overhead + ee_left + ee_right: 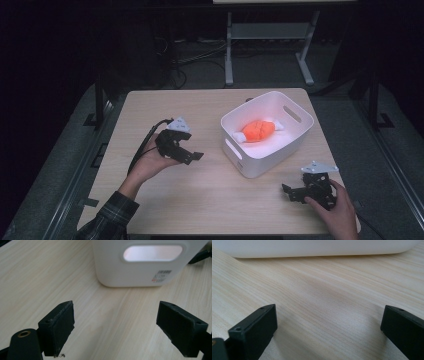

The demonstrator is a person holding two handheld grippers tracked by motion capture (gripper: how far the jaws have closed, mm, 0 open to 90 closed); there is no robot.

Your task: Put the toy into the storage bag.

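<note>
With the toy [257, 130] lying in the bin [295, 140] right of centre, we held both grippers [186, 156] [292, 192] wide open and empty, and judged a careless reach could shove the bin.

**Camera arrangement: one overhead view, two gripper-mounted views**

From the high view you look forward and down over the whole table [210, 200], far enough back to take in the floor beyond it. The left gripper view sits low over the tabletop, facing the short handled wall of the white bin [140, 265] from near by. The right gripper view rides lower still, probably facing the bin's long side [312, 247]. All three views share the bin and the wood around it.
</note>
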